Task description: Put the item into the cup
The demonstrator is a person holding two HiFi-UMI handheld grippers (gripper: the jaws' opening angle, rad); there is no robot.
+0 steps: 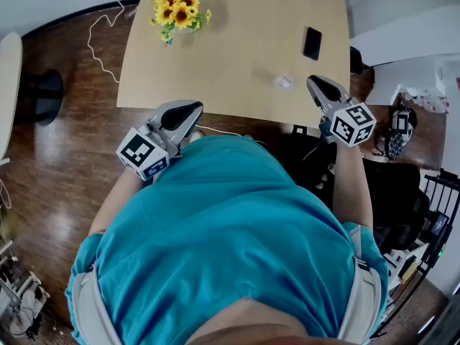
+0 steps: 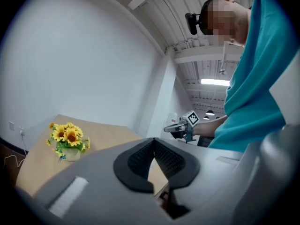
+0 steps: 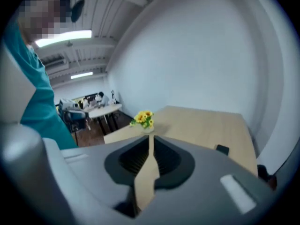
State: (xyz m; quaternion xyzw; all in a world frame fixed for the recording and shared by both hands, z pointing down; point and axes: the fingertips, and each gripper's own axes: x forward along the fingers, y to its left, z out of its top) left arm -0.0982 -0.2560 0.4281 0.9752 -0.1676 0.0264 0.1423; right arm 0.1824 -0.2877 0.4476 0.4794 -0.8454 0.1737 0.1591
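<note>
A small white crumpled item (image 1: 282, 82) lies on the light wooden table (image 1: 237, 63) near its front edge. My right gripper (image 1: 314, 81) hovers just right of the item, over the table's front right corner. Its jaws stand a narrow slit apart (image 3: 151, 138) with nothing between them. My left gripper (image 1: 195, 108) is at the table's front edge, left of centre. Its pads meet at the tips (image 2: 153, 140) and hold nothing. The left gripper view shows the right gripper (image 2: 178, 127) held out over the table. No cup shows in any view.
A pot of sunflowers (image 1: 178, 11) stands at the table's far left and a black phone (image 1: 312, 43) lies at the right. A white cable (image 1: 100, 42) trails on the wooden floor to the left. A black chair (image 1: 392, 192) and clutter stand at the right.
</note>
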